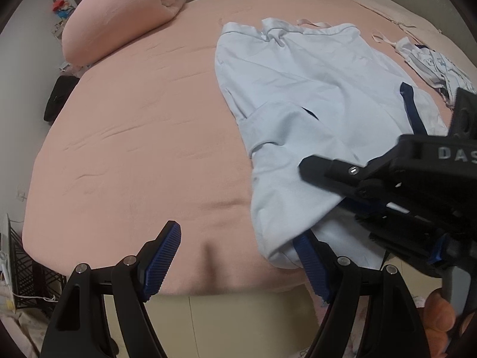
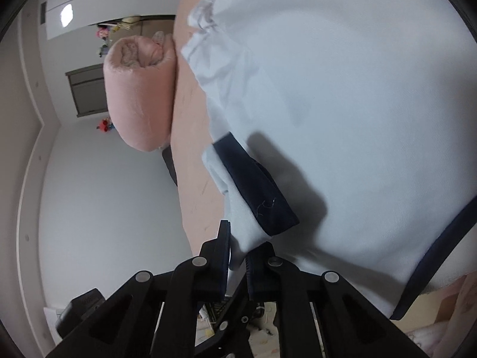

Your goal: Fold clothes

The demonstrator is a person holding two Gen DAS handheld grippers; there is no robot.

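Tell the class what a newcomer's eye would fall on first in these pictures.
First, the pale blue shirt with navy trim spread across the right of the salmon-pink bed. Next, the right gripper shut on its navy-cuffed sleeve. The rolled pink quilt lies at the far left corner.

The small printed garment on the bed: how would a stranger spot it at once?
Start at the pink bed and find the big pale blue shirt spread across it. Just past the shirt's far right edge lies the small garment, crumpled. It alone is white with blue print and thin pale straps; the shirt is plain.
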